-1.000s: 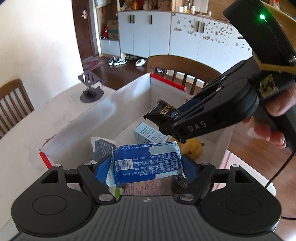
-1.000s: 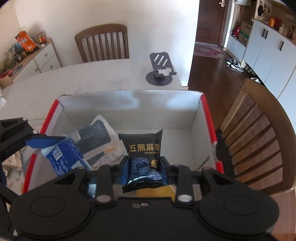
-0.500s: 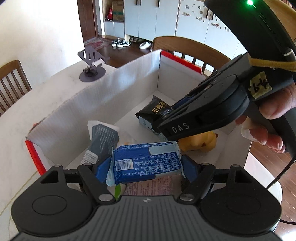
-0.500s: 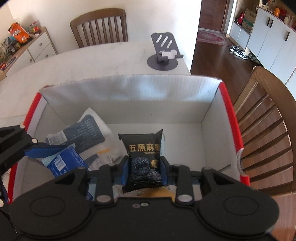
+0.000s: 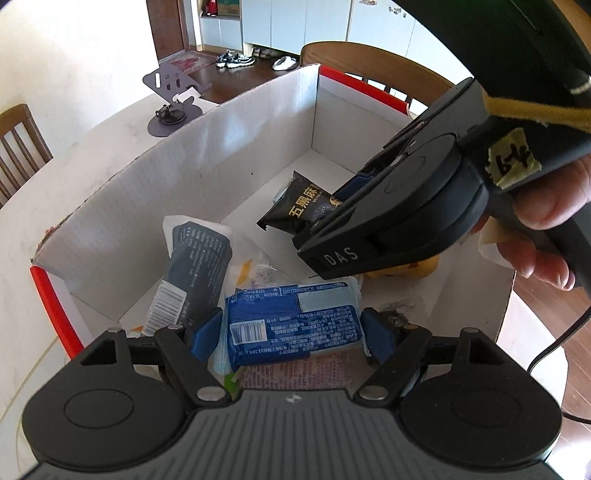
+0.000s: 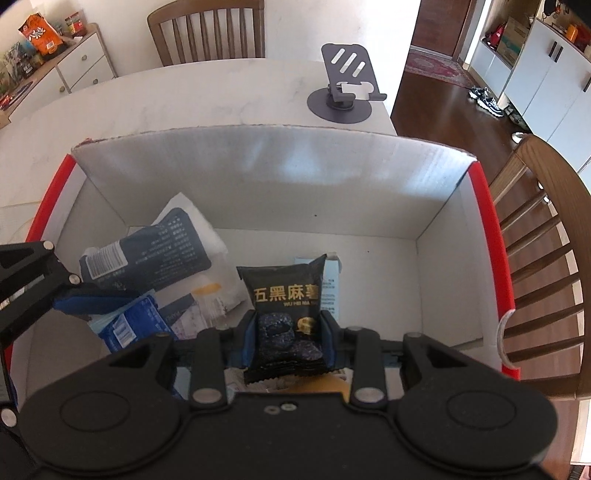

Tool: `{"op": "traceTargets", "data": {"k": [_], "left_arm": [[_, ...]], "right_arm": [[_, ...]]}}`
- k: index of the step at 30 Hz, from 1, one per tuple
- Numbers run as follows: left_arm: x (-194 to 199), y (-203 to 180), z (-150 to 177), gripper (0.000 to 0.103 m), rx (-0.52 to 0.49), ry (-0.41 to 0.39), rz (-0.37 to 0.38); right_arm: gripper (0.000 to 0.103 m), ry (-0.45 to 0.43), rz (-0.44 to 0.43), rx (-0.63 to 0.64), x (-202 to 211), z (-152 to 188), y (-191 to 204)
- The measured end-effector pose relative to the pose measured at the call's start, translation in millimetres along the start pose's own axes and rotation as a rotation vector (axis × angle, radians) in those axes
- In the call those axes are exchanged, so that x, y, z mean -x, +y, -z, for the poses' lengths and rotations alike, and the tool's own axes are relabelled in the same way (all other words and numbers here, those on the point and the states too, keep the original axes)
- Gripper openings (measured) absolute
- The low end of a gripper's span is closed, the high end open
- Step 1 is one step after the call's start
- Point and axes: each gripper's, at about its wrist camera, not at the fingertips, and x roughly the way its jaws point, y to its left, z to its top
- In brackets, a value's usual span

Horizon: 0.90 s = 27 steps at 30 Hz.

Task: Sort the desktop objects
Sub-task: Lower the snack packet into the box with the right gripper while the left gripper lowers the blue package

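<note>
A white cardboard box (image 5: 207,155) with red edges (image 6: 491,236) stands on the table. My left gripper (image 5: 291,328) is shut on a blue snack packet (image 5: 295,321) and holds it over the box's near side. My right gripper (image 6: 288,332) is shut on a black snack packet (image 6: 288,295) with gold characters and holds it inside the box; that packet also shows in the left wrist view (image 5: 299,206). A dark blue and white pouch (image 6: 147,254) and a pale blue carton (image 6: 330,291) lie on the box floor. A yellow object (image 5: 424,266) is mostly hidden behind the right gripper.
A grey phone stand (image 6: 347,85) stands on the white table (image 6: 184,99) beyond the box. Wooden chairs stand at the far side (image 6: 207,29) and to the right (image 6: 546,240). A sideboard with snacks (image 6: 40,40) is at far left.
Both grippers have moved lower and further into the box, each still holding its packet. The box walls look closer and larger.
</note>
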Motion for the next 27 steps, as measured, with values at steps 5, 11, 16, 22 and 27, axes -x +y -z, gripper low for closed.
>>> {"op": "traceTargets", "data": {"k": [5, 11, 16, 22, 27], "left_arm": [[1.3, 0.4, 1.1, 0.081, 0.010, -0.002, -0.010], [8.6, -0.5, 2.6, 0.085, 0.023, -0.029, -0.018], [17.3, -0.3, 5.3, 0.085, 0.041, -0.059, -0.003], [31.7, 0.6, 8.1, 0.085, 0.071, -0.097, 0.020], [45.4, -2.2, 12.8, 0.085, 0.063, -0.126, 0.032]], "right_arm": [[0.036, 0.003, 0.006, 0.001, -2.1, -2.9, 0.9], [0.043, 0.007, -0.005, -0.014, -0.1, -2.9, 1.2], [0.056, -0.019, -0.002, -0.022, 10.4, -0.6, -1.8], [0.064, -0.048, -0.005, -0.047, 26.7, 3.8, -7.1], [0.065, -0.078, -0.019, -0.060, 41.5, 9.1, -9.0]]}}
